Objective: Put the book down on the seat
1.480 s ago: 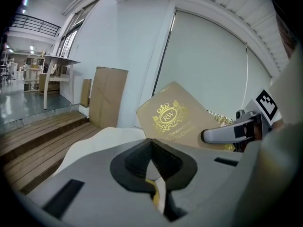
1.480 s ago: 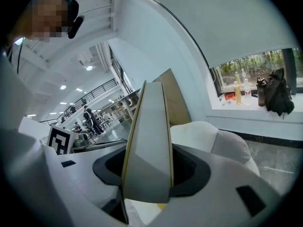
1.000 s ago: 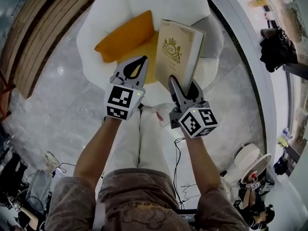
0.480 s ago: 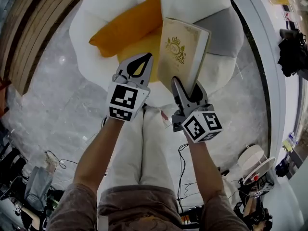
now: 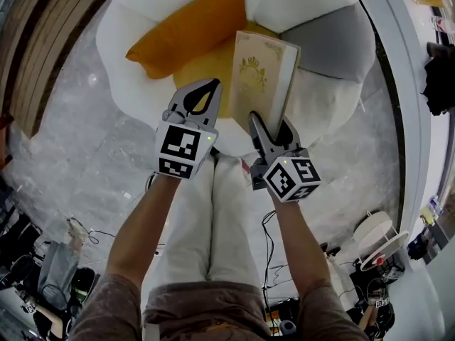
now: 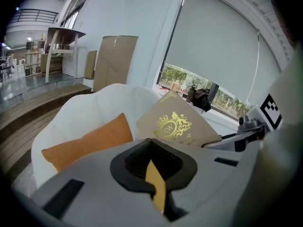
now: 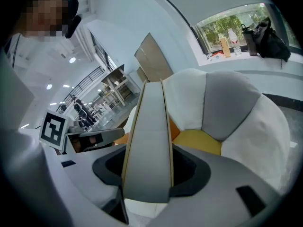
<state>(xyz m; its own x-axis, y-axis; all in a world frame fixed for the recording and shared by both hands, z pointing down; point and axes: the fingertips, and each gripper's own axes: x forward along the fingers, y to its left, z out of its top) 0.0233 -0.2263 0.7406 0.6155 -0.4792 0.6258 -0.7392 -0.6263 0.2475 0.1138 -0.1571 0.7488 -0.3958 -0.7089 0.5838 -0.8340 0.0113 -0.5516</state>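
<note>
A pale marble floor (image 5: 78, 141) bears a white armchair (image 5: 142, 20) with a yellow seat (image 5: 201, 73). Over that seat the book (image 5: 256, 77) stands on edge, clamped in the right gripper (image 5: 272, 124) and not yet laid down. Lowering and release remain, while the left gripper (image 5: 208, 88) hangs at the seat's front edge, jaws together and empty

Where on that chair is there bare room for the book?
Bare: the yellow seat cushion between the orange pillow and the held book, and beyond the book up to the grey side panel. Crowded: the back left, filled by the pillow.
</note>
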